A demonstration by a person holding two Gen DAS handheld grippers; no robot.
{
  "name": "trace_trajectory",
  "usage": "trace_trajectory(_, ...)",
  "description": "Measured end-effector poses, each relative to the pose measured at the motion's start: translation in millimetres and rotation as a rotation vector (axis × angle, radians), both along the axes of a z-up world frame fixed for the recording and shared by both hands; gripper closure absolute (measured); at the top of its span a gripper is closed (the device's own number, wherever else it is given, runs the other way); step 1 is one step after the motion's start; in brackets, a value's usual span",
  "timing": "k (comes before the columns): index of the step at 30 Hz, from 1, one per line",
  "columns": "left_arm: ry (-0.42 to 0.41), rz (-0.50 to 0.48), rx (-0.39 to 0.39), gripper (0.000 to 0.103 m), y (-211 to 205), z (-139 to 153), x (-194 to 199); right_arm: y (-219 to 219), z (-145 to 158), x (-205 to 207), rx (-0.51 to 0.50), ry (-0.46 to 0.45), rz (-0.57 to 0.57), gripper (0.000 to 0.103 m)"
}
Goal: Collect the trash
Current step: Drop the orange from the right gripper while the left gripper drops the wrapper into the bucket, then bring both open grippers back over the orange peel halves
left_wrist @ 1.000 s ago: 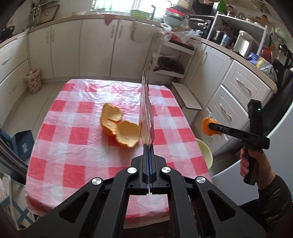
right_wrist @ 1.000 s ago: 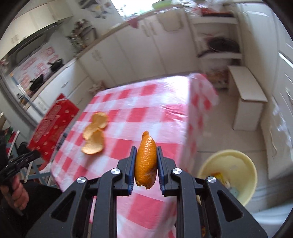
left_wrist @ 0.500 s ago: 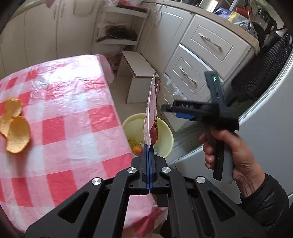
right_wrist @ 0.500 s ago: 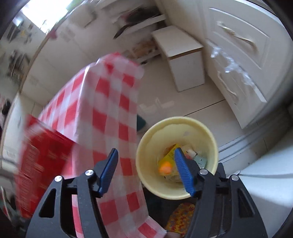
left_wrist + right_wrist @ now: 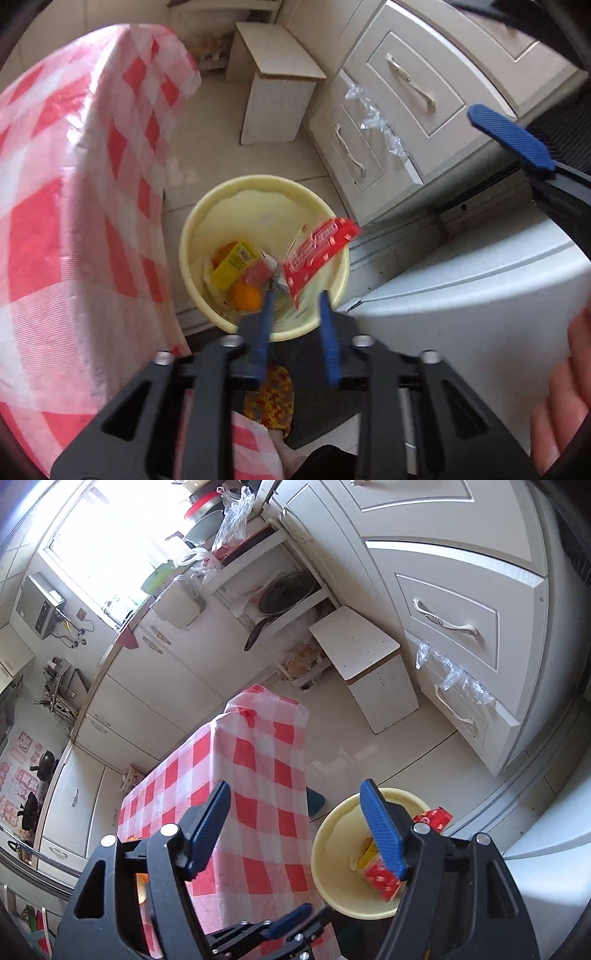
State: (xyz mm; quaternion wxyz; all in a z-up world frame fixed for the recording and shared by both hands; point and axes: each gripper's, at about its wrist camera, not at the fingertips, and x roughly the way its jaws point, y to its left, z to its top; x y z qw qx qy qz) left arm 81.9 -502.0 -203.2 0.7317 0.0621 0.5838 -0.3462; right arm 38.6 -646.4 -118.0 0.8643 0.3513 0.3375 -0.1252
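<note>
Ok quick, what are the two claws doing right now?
Left claw: opening, empty; red wrapper dropping over the yellow bin.
Right claw: opening, holding nothing.

Grippers: you hold two, the left gripper (image 5: 295,317) and the right gripper (image 5: 295,834)
Yellow bins: one yellow bin (image 5: 192,236) on the floor before you
Red wrappers: one red wrapper (image 5: 317,251) over the bin's rim
Oranges: one orange (image 5: 245,297) inside
Checked tablecloths: one red-and-white checked tablecloth (image 5: 66,206)
White stools: one white stool (image 5: 275,92)
Drawer handles you can count: three, on the white drawers (image 5: 402,110)
</note>
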Motion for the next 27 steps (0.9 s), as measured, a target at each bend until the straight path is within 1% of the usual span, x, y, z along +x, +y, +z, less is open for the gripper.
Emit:
trace_trajectory(2,-0.069,0.000,0.011,0.058,8,15,-4,1,4,-2,-0.001,-0.012,-0.007,0.033)
trace_trajectory(4,-0.140,-0.007,0.030,0.056,22,31,-9,4,7,-2,-0.002,-0.021,-0.005,0.033)
trace_trajectory(5,-0.182,-0.006,0.042,0.052,31,40,-12,8,8,-1,-0.006,-0.023,0.001,0.033)
trace_trajectory(6,-0.228,-0.003,0.057,0.046,42,49,-14,12,9,1,-0.011,-0.022,0.010,0.032)
trace_trajectory(9,-0.356,0.022,0.095,0.037,78,76,-20,29,9,10,-0.028,-0.011,0.050,0.032)
trace_trajectory(12,-0.483,0.054,0.142,0.031,119,101,-24,50,11,19,-0.069,0.004,0.102,0.032)
trace_trajectory(14,-0.553,0.077,0.170,0.028,142,115,-24,65,12,25,-0.098,0.012,0.135,0.029)
trace_trajectory(16,-0.612,0.106,0.193,0.026,170,127,-24,82,13,29,-0.121,0.020,0.170,0.029)
trace_trajectory(19,-0.649,0.156,0.206,0.023,204,139,-18,106,14,34,-0.143,0.027,0.209,0.029)
trace_trajectory(22,-0.656,0.226,0.202,0.022,243,142,-10,134,17,41,-0.158,0.020,0.253,0.028)
trace_trajectory(24,-0.651,0.292,0.196,0.021,270,138,-7,154,17,48,-0.173,0.020,0.290,0.027)
trace_trajectory(27,-0.633,0.394,0.238,0.021,307,123,7,188,15,62,-0.235,0.037,0.367,0.026)
